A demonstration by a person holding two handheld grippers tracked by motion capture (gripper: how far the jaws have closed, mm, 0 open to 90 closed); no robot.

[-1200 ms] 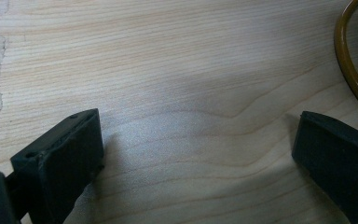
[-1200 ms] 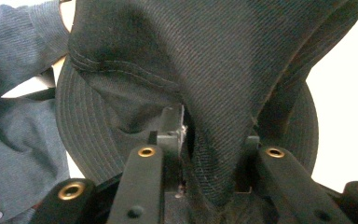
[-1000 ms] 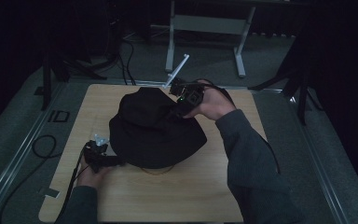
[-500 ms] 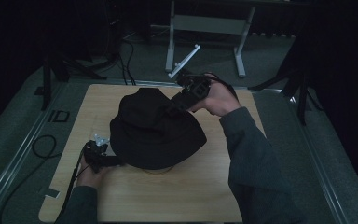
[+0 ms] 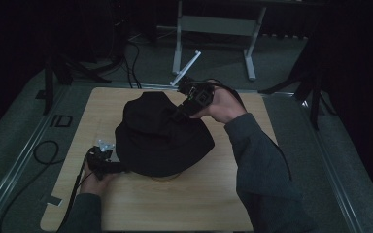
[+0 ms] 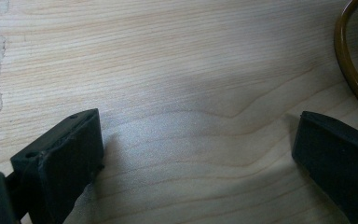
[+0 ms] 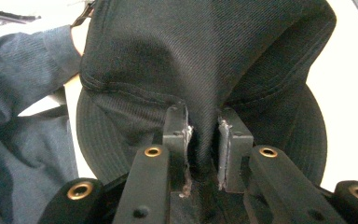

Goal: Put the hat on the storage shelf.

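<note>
Left hand: lower left of the high view, wrapped round its tool at the near-left part of the table.
Left gripper: low on the wood, just at the left edge of the hat's brim; in the left gripper view, jaws spread wide with only bare wood grain between them, holding nothing.
Brown ring: curved arc at the right edge of the left gripper view, flat on the wood.
Table: pale wooden top, centre of the high view.
Hat: black, brimmed, middle of the high view, brim spread on the table, crown raised toward the upper right.
Right gripper: right of centre in the high view, at the hat's crown; in the right gripper view, jaws drawn close together with a fold of black cloth pinched between them.
Right hand: upper right of centre, behind the gripper, grey sleeve running down to the bottom edge.
</note>
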